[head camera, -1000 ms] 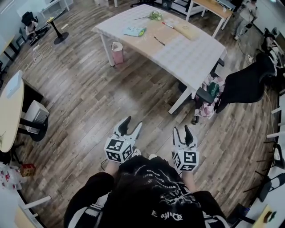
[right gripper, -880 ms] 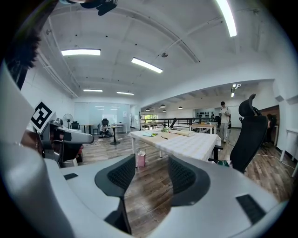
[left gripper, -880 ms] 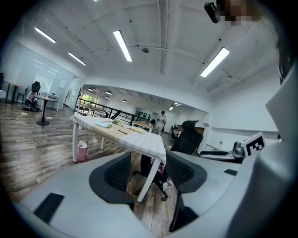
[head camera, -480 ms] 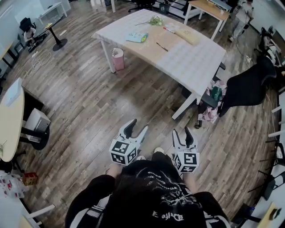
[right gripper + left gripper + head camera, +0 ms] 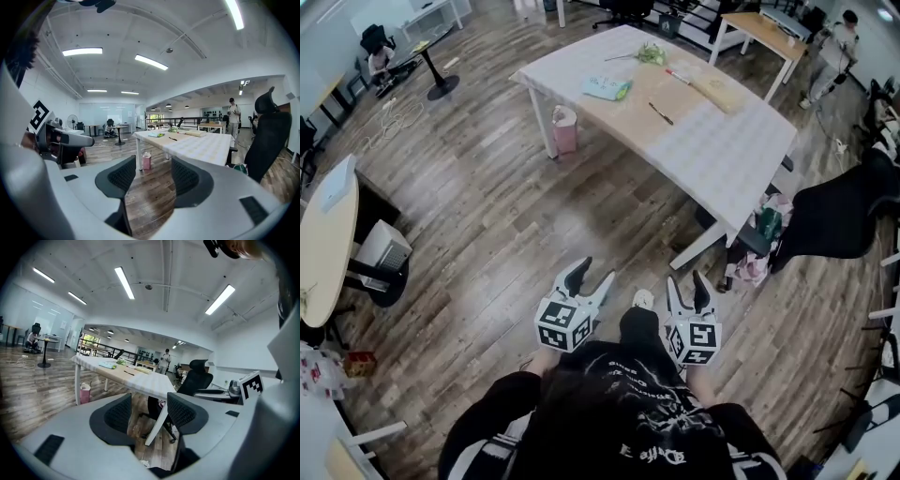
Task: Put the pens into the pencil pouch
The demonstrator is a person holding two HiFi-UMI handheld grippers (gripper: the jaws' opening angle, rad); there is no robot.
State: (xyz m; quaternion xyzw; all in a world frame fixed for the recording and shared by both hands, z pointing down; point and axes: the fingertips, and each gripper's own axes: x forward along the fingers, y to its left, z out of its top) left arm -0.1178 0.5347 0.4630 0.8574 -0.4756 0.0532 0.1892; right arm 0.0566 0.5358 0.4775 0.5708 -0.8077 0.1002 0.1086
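A long table (image 5: 712,159) stands ahead of me across the wood floor. On it lie a pale blue-green pencil pouch (image 5: 607,88), a dark pen (image 5: 660,113) and a red-and-white pen (image 5: 678,75). My left gripper (image 5: 592,277) and right gripper (image 5: 688,282) are held low in front of my body, well short of the table. Both stand open with nothing between their jaws. The table (image 5: 140,380) shows beyond the left jaws and also as the table (image 5: 197,145) beyond the right jaws.
A tan board (image 5: 719,92) and a green bundle (image 5: 652,55) also lie on the table. A pink bin (image 5: 565,128) stands by a table leg. A black chair (image 5: 839,216) with a bag beneath it is at the right. A person (image 5: 837,52) stands far back.
I have stepped closer to the table; it sits lower and larger in the head view. Both grippers stay open and in the same pose before me.
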